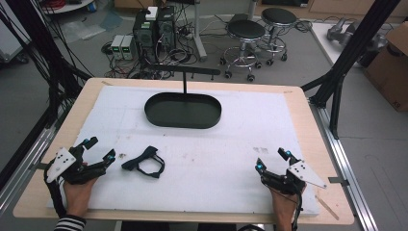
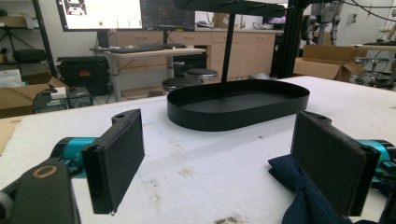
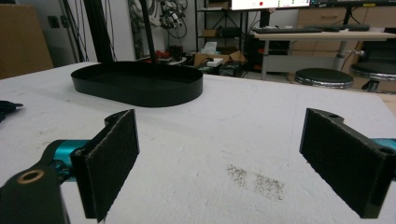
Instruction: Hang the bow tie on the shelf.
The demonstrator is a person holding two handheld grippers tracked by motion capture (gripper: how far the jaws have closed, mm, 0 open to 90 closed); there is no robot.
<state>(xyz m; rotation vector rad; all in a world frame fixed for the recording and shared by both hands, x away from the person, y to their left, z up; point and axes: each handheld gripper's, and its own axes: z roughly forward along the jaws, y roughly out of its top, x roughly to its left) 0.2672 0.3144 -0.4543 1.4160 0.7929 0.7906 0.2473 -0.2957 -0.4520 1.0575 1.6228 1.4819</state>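
Observation:
A dark bow tie with a loop strap (image 1: pixel 144 162) lies on the white foam mat, left of centre. Just left of it my left gripper (image 1: pixel 99 149) rests low on the mat, jaws wide apart and empty. In the left gripper view the bow tie (image 2: pixel 303 198) shows beside the right pad (image 2: pixel 327 158), not between the pads. At the front right my right gripper (image 1: pixel 273 160) stands open over bare mat. A black oval tray (image 1: pixel 183 110) on a T-shaped stand sits at the back centre, also seen as the tray (image 2: pixel 238 105) and the tray (image 3: pixel 137 81).
The white mat (image 1: pixel 231 144) covers most of the wooden table (image 1: pixel 62 144). A thin black post (image 1: pixel 184 82) rises from the tray. Black frame bars (image 1: pixel 337 91) flank the table. Stools (image 1: pixel 246 36) and computer towers (image 1: pixel 154 29) stand on the floor behind.

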